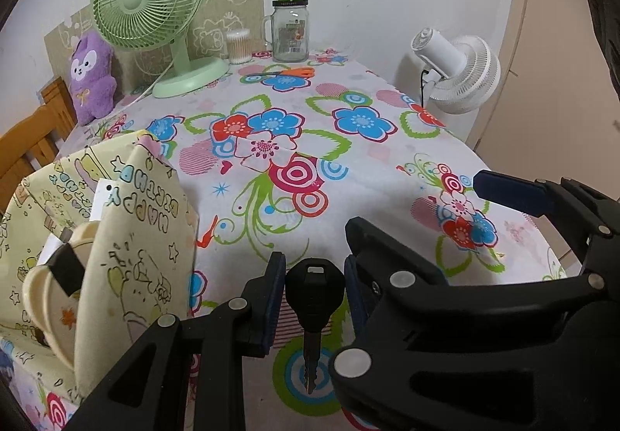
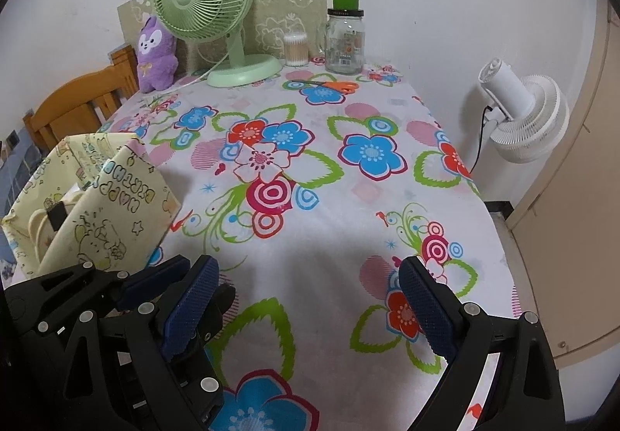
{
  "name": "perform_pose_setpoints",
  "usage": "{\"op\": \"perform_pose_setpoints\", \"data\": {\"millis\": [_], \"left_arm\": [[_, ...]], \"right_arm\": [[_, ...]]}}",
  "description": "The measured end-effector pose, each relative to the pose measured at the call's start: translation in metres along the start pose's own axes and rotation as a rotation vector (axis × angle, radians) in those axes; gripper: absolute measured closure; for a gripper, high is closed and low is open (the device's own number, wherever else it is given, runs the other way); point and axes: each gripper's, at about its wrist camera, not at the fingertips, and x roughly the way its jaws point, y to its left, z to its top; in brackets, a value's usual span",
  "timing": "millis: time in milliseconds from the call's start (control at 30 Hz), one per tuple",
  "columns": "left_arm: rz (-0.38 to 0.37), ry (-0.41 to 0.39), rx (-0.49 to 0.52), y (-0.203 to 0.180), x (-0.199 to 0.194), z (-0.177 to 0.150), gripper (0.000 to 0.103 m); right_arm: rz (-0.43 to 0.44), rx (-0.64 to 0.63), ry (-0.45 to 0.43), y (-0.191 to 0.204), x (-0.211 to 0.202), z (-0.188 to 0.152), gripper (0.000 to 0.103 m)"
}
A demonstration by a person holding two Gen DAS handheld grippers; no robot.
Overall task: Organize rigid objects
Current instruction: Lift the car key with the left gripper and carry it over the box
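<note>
1. The left gripper (image 1: pixel 314 299) is closed on a black-headed key (image 1: pixel 314 285); its two blue pads press the sides of the key's head.
2. The key hangs between the fingers with its head up and its metal blade pointing down toward the flowered tablecloth (image 1: pixel 348 160); the blade tip appears clear of the cloth, though the fisheye view makes that hard to be sure of.
3. The right gripper (image 2: pixel 310 311) stands wide open, with nothing between its blue pads, only tablecloth showing in the gap.
4. In the left wrist view the right gripper's near finger sits just beside the key on its right, close to the left gripper's right-hand finger; whether the two tools touch cannot be told.
5. Taking the key as landmark: a yellow "Happy Birthday" gift bag (image 1: pixel 128 222) stands open to its left, near but apart.
6. Inside that bag a cream, rounded item (image 1: pixel 50 299) with a black strap shows at the mouth.
7. Well beyond the key, at the far edge of the table, stand a green desk fan (image 1: pixel 151 5), a purple plush toy (image 1: pixel 91 76), a tub of cotton swabs (image 1: pixel 238 45) and a glass jar (image 1: pixel 290 30) with a green cap.
8. Orange-handled scissors (image 1: pixel 286 73) lie flat in front of the jar, far from the key.
9. A white fan (image 1: pixel 457 71) sits off the table's right edge.
</note>
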Motion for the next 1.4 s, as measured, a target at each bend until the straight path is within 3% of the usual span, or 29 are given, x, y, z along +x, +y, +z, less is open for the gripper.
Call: {"op": "perform_pose_setpoints", "data": {"millis": [1400], "left_arm": [[-0.006,-0.071,0.060,0.014,-0.090,0.011,0.072]], "right_arm": [[0.014,-0.050,-0.081,0.041,-0.085,0.022,0.007]]}}
